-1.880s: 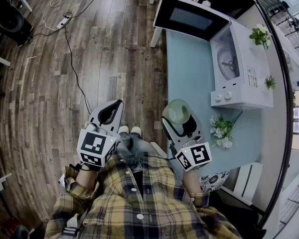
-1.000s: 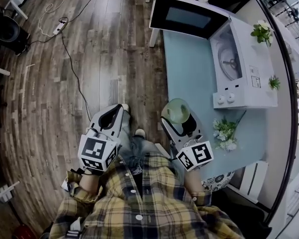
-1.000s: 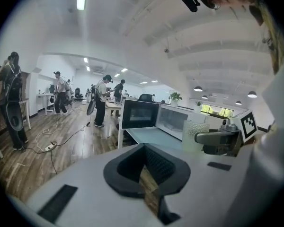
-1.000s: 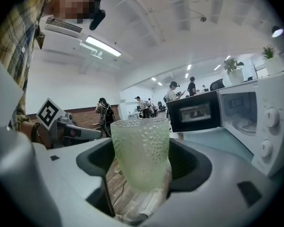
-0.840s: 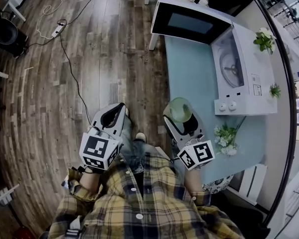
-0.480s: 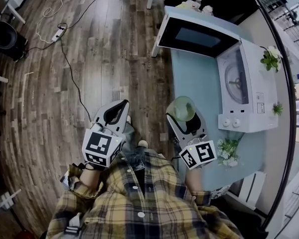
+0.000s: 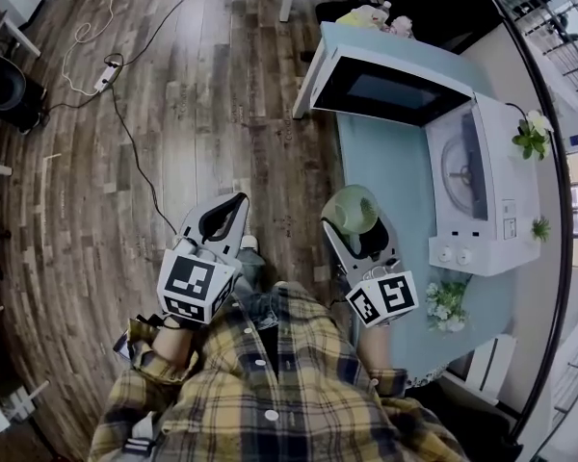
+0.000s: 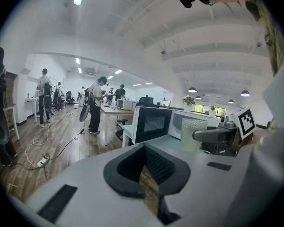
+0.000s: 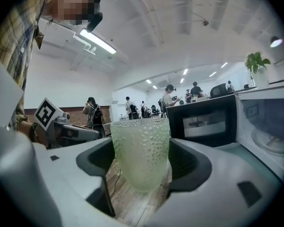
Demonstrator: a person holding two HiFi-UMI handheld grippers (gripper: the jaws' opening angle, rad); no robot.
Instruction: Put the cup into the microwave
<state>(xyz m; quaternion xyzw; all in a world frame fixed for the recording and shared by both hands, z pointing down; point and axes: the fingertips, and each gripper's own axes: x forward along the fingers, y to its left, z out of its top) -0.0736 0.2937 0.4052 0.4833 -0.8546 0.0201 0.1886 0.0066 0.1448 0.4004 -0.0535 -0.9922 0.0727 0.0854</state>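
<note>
While the microwave (image 7: 482,186) stands on the pale blue counter (image 7: 385,176) with its door (image 7: 385,89) swung wide open, the cup (image 7: 354,207) (a green, pebbled glass tumbler) is held upright in the right tool (image 7: 356,227). It is kept in front of the microwave, out toward its knob end and well apart from the open cavity.

In the right gripper view the jaws of the right tool (image 9: 143,163) are seen closed on the cup (image 9: 141,143) from both sides, with the dark pads pressed against its lower half. Wooden planks are seen beneath its base, so the cup is set on nothing. Beyond it, to the right, the microwave (image 9: 267,122) is shown with its dark-windowed door (image 9: 203,122) turned outward and the turntable (image 9: 270,143) visible inside.

The left tool (image 7: 223,212) is held over the wooden floor (image 7: 173,142), farther from the microwave than the cup and off the counter altogether. In the left gripper view the jaws of the left tool (image 8: 146,167) are seen drawn together at the tips with nothing gripped — only a sliver of floor is seen through the hollow of the pads. From that view the microwave (image 8: 180,124) and the cup (image 8: 193,134) are seen ahead and to the right.

White flowers (image 7: 443,304) are seen on the counter just beside the microwave's knob end, and a small plant (image 7: 532,138) is set on top of the microwave
</note>
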